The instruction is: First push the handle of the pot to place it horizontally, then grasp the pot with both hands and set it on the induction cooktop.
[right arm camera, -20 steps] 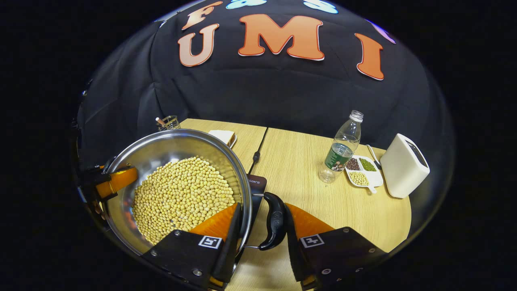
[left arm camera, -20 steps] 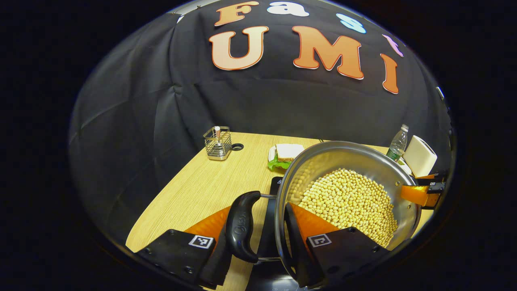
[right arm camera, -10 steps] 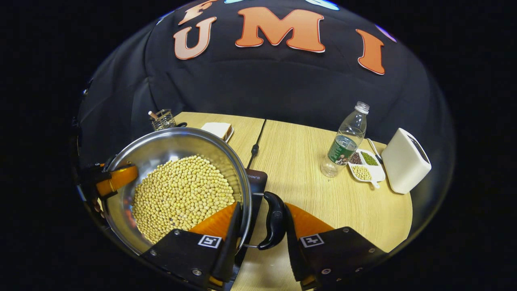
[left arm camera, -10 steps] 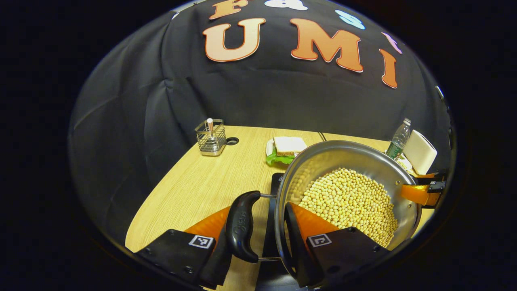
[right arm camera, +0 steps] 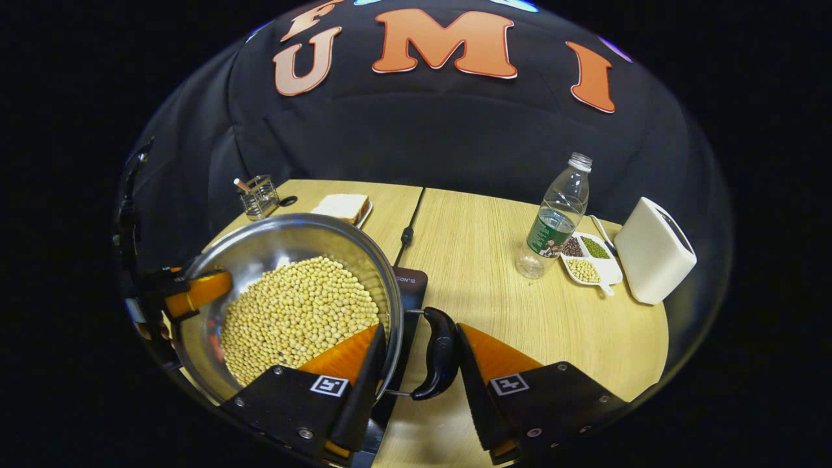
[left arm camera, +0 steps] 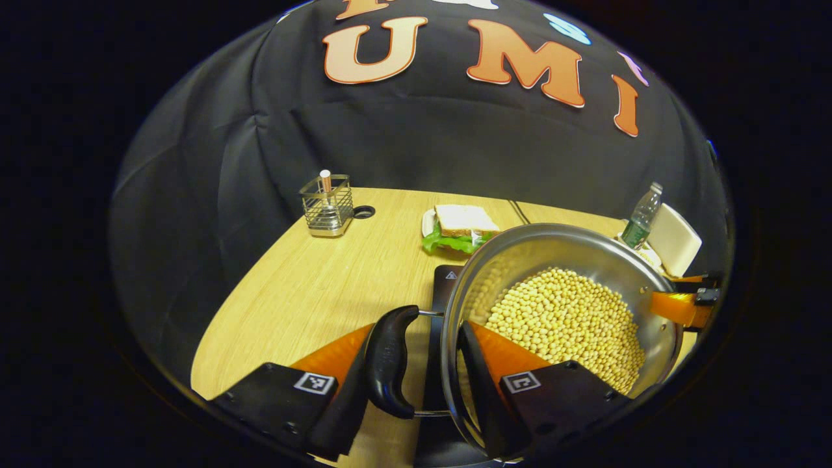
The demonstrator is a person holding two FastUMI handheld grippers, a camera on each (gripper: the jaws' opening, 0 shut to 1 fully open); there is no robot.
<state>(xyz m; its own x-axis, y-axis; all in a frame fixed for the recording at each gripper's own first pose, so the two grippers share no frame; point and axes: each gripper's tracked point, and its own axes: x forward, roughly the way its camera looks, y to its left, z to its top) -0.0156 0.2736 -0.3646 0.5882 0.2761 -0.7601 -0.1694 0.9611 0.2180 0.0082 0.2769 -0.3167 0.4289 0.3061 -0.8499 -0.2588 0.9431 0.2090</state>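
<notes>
Presently the left claw [left arm camera: 416,364] straddles the pot's [left arm camera: 559,253] rim at its 9 o'clock side: one finger lies outside the black side handle [left arm camera: 388,361], the other inside the wall among the soybeans [left arm camera: 565,325]. Whether both fingers press cannot be told. The right claw [right arm camera: 416,364] stands likewise at the pot's [right arm camera: 292,234] 3 o'clock side, one finger inside the rim, one outside the handle [right arm camera: 437,354]; grip pressure likewise unclear. The pot sits over the dark cooktop [right arm camera: 408,286] on the tabletop [right arm camera: 494,292]; contact cannot be judged. At 1 o'clock stand a bottle [right arm camera: 556,224], a divided dish [right arm camera: 588,266] and a white box [right arm camera: 653,250].
</notes>
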